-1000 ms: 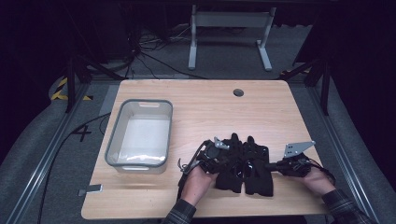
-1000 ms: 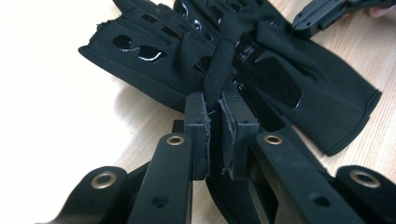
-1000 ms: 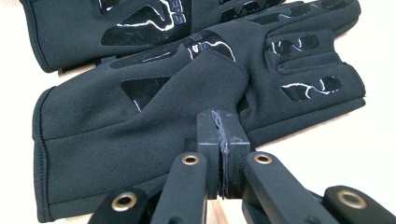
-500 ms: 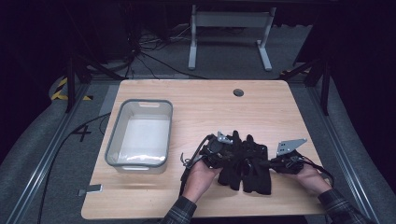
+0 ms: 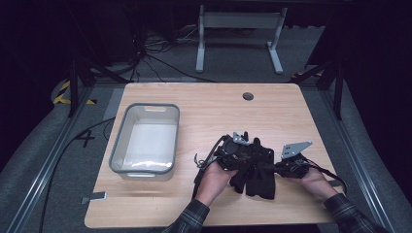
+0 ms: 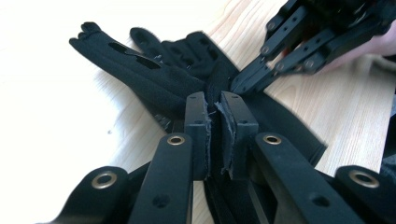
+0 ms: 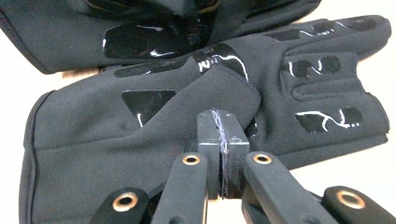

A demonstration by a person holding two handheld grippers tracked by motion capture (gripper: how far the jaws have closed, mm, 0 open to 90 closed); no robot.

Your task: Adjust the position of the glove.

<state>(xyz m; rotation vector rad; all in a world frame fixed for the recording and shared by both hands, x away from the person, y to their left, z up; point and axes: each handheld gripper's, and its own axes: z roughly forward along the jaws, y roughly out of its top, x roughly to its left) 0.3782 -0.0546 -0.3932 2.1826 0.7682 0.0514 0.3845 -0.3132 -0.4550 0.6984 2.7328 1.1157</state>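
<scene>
Left tongs (image 6: 215, 116) pinch the black gloves (image 5: 255, 167) near the desk's front edge, right tongs (image 7: 220, 133) closed together against them; likely mid-gathering; next, a lift toward the grey bin (image 5: 119, 145).

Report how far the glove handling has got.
Done: both tongs have closed on the black gloves, the left tongs pinching a fold, the right tongs shut against fabric. In hand: the gloves sit gathered on the table. Left: probably moving them to the grey bin, which holds no gloves.
</scene>
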